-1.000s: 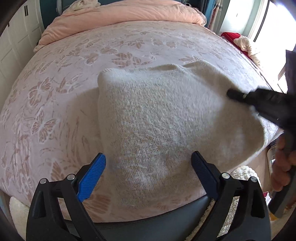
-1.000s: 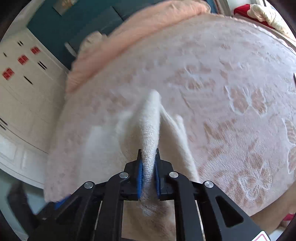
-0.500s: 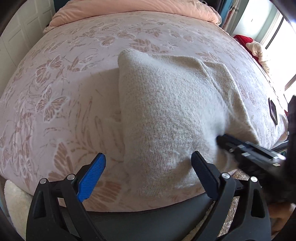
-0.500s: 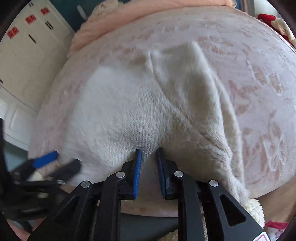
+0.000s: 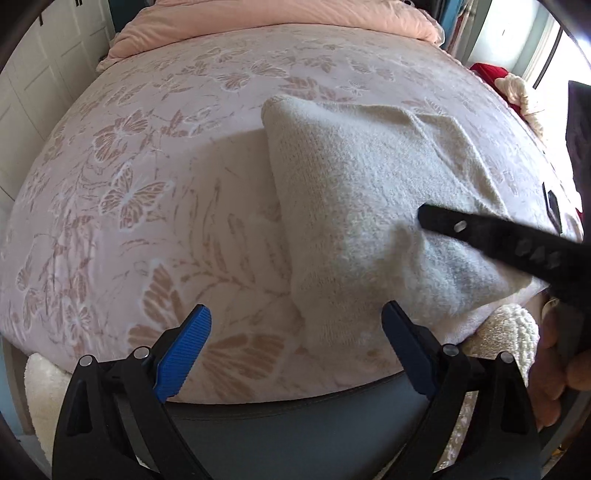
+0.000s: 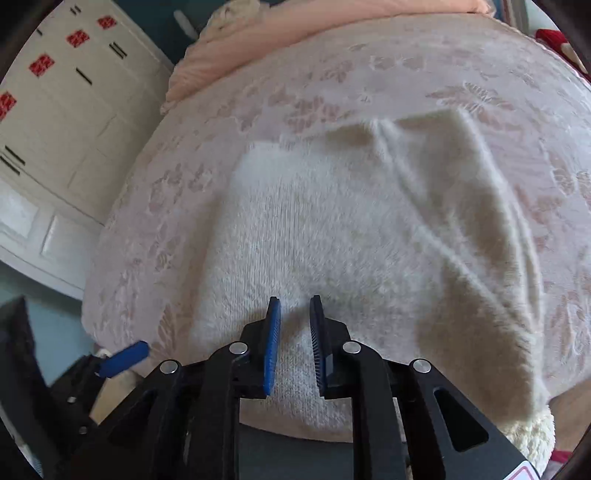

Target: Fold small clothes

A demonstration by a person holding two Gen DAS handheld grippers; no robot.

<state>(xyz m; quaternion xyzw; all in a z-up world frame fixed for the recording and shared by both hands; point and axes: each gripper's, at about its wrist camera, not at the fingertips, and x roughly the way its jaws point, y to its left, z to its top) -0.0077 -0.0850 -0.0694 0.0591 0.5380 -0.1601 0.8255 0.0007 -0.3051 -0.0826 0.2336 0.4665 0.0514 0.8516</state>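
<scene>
one cream knit garment point(image 5: 362, 206), one bed point(image 5: 147, 184), two grippers point(image 5: 295, 350) point(image 6: 294, 343)

Right gripper point(image 6: 295, 314) over cream knit garment point(image 6: 351, 251)
Jaws slightly parted, garment folded at the near edge of the bed point(image 6: 406, 66)

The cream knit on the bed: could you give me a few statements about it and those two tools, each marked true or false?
1. The knit lies folded on the pink bedspread. True.
2. The left tool is clamped on the knit. False: it is wide open, holding nothing.
3. The right tool sits over the knit, slightly parted. True.
4. The knit is bright red. False: it is cream.
5. A pink pillow lies at the bed's far end. True.
</scene>
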